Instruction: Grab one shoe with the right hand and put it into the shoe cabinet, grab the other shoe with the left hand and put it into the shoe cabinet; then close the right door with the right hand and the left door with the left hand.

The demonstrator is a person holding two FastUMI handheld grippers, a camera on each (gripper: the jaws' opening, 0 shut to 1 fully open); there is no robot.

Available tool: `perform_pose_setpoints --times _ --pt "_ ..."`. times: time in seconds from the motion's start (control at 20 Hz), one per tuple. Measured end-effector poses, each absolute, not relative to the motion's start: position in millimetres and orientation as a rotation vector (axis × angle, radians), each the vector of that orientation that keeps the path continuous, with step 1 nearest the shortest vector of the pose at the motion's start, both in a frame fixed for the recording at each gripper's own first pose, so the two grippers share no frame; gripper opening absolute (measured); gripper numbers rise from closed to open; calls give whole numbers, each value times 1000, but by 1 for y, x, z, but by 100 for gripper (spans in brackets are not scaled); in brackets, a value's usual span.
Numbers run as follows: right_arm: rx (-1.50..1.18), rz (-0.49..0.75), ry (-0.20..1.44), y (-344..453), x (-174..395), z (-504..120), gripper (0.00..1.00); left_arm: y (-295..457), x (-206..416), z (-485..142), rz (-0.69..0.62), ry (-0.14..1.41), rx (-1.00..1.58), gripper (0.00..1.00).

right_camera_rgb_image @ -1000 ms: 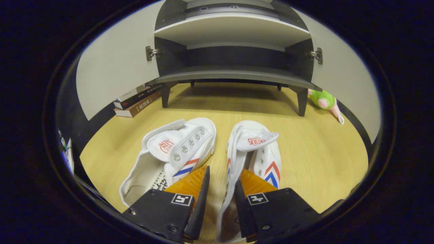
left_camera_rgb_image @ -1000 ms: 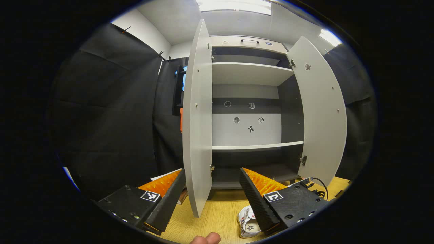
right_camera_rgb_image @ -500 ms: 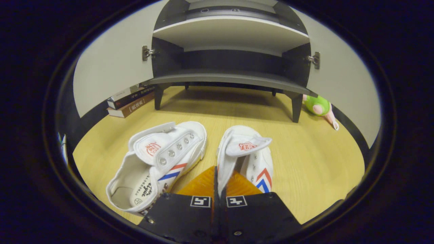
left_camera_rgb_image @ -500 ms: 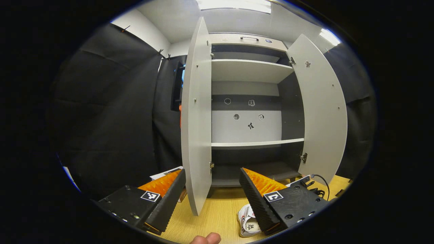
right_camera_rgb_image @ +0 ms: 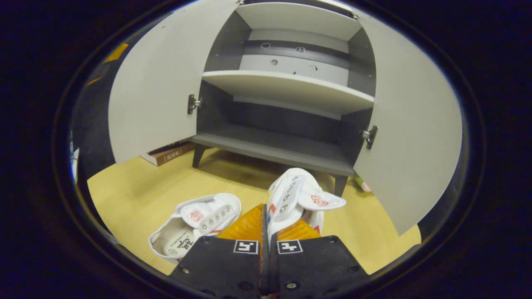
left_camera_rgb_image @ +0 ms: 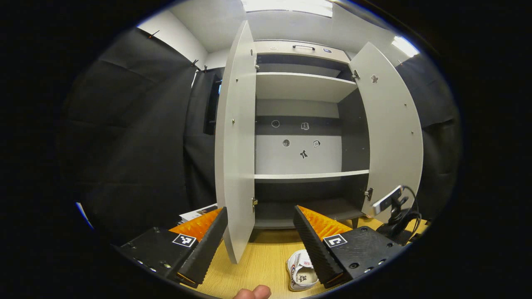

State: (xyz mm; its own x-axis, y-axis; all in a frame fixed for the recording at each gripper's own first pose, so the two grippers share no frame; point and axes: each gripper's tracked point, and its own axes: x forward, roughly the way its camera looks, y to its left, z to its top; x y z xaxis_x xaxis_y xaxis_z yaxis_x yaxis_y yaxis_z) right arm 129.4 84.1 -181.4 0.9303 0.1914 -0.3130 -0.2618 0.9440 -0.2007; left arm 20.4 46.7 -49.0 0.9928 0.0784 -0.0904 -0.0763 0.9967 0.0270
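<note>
In front of the open shoe cabinet (right_camera_rgb_image: 286, 149), the right gripper (right_camera_rgb_image: 266, 224) was clamped with both fingers on the side wall of one white shoe (right_camera_rgb_image: 295, 199), held clear of the wooden floor (right_camera_rgb_image: 133, 191) and level with the cabinet's bottom shelf. The other shoe (right_camera_rgb_image: 195, 226) lay on the floor to its left. In the left gripper view, the left gripper (left_camera_rgb_image: 259, 230) hung with its fingers spread wide and nothing between them, facing the left door (left_camera_rgb_image: 235, 141); the right door (left_camera_rgb_image: 392, 133) also stood open.
</note>
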Motion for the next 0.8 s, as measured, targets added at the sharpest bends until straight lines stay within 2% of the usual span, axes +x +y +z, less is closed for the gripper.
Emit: perform_pose_setpoints --times 0.2,0.5,0.8 --pt "-219 246 217 84 129 -123 4 35 24 -46 52 74 10 95" --pt "-208 250 114 92 164 -27 4 21 26 -49 27 83 3 95" --pt "-170 253 119 110 246 62 4 11 24 -54 10 99 -7 95"
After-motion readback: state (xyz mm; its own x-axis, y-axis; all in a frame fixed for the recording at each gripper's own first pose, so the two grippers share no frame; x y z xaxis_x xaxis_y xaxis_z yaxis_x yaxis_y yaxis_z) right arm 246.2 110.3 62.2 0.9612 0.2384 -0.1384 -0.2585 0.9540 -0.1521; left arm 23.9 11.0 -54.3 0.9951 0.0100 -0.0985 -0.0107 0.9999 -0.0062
